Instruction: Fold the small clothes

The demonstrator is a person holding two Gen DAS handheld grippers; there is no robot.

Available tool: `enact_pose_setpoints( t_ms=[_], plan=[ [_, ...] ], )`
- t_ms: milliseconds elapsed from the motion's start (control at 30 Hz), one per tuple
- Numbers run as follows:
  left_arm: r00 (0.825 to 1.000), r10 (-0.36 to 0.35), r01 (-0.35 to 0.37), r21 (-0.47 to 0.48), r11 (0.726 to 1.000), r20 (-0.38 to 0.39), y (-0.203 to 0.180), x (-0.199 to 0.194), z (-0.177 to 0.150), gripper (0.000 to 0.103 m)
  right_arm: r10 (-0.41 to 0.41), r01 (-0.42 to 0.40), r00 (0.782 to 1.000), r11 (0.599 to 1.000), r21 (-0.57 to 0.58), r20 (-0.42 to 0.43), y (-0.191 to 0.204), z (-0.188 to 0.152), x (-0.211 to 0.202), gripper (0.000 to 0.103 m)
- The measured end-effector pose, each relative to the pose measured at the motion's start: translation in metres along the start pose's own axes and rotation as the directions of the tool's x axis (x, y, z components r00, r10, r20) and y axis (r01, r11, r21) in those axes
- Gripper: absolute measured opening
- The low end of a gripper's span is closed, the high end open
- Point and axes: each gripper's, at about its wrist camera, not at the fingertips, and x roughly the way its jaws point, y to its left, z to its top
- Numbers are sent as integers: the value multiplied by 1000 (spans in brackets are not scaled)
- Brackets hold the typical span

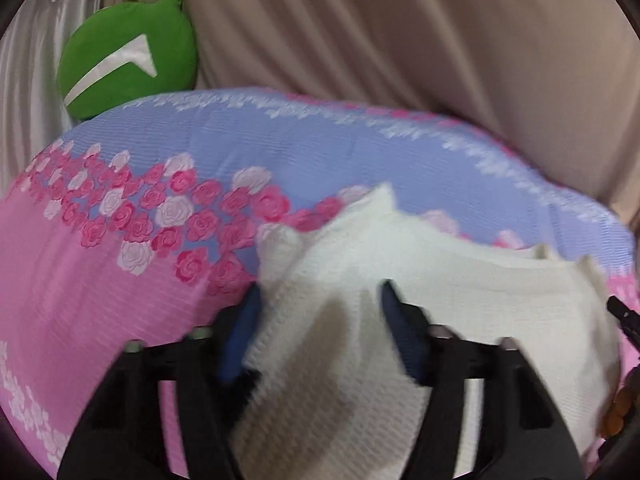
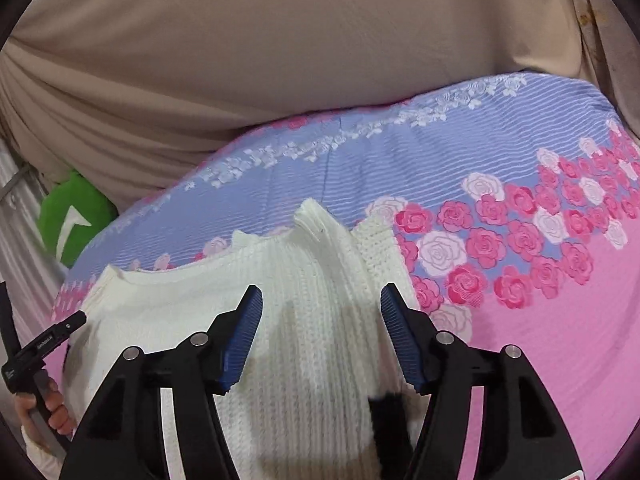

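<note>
Knitwear filled the near ground of both wrist views: a small cream knitted garment (image 2: 304, 320) lay on the rose-printed bedspread (image 2: 560, 320), with each gripper low over one end of it. The right gripper (image 2: 321, 300) had its blue-padded jaws spread wide, and a raised ridge of the knit stood between them without being pinched, so far as could be seen. The left gripper (image 1: 318, 300) was parted just as widely over the other end of the garment (image 1: 460, 280), a bunched fold lying between its pads; the blur there made it hard to say whether either pad touched cloth. In the right view the person's left hand (image 2: 48, 404) showed on its tool's handle at the edge.

By the look of it the folding was part done: the garment's end under the right gripper seemed turned inward, giving layered edges, yet the piece was rumpled and loosely bunched, not a flat neat packet. Further folds and smoothing probably remained.

Beyond the garment the bedspread ran blue, then beige draped fabric (image 2: 280, 60), and a green cushion (image 1: 128, 52) in the corner.
</note>
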Motion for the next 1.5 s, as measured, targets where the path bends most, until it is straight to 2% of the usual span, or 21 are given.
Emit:
enact_pose_setpoints(
  t_ms=[33,100,167,267,300,367,467,567,633,700,733,767,833,900,1000,1067,1167,1333,1433,1500],
  plan=[
    [1000,17,-17,-12,1000,-11,3,7,-2,30,4,-4,1000,1000,9,-10,-1,0,5,10],
    [1000,-11,10,-41,999,-19,13,13,-4,30,29,-29,997,1000,4,74,0,0,-11,8],
    [1000,-12,12,-31,999,-9,15,13,-6,31,-12,14,991,1000,-9,130,-4,3,-21,8],
    [999,43,-43,19,999,16,6,15,-9,33,-20,17,999,998,68,40,-27,4,3,7],
    [997,70,-71,41,997,29,1,14,-11,33,-13,10,999,997,80,34,-30,4,4,6],
    [995,92,-94,59,994,40,-2,14,-13,34,-33,31,999,997,76,33,-27,6,4,6],
    [995,88,-91,55,994,42,1,13,-13,35,-97,97,995,995,24,35,-14,5,6,6],
    [995,92,-95,54,994,44,0,13,-14,36,-120,120,992,993,5,43,-10,3,5,10],
    [994,97,-100,58,993,46,-1,14,-13,37,-144,141,980,990,31,136,-7,-1,-15,13],
    [994,101,-104,61,993,48,-1,14,-13,37,-180,179,951,984,27,252,5,-4,-43,24],
    [994,101,-104,63,993,48,-1,14,-13,37,-172,177,944,984,10,281,14,-5,-52,26],
    [994,103,-106,63,992,49,-1,14,-14,37,-137,148,947,989,-14,290,24,-4,-58,26],
    [993,109,-112,68,991,51,-2,14,-14,37,-20,41,965,996,-73,261,51,-10,-63,25],
    [992,113,-116,70,991,53,-3,14,-14,38,82,-56,980,988,-147,183,84,-21,-55,25],
    [993,109,-112,66,992,53,-2,13,-15,39,186,-170,982,954,-246,44,131,-42,-32,25],
    [993,106,-109,54,993,51,0,13,-14,43,201,-196,979,936,-293,-10,154,-56,-19,24],
    [996,77,-78,17,997,38,8,14,-13,48,180,-193,981,917,-348,-69,173,-71,5,24],
    [998,-46,49,-75,996,42,27,3,-14,52,122,-123,992,897,-425,-29,181,-82,16,24],
    [992,-116,122,-135,983,48,42,-17,-20,53,132,-134,991,898,-419,-34,179,-82,16,24],
    [989,-136,144,-164,976,62,54,-33,-31,60,143,-147,989,900,-411,-40,176,-80,15,24]
  ],
)
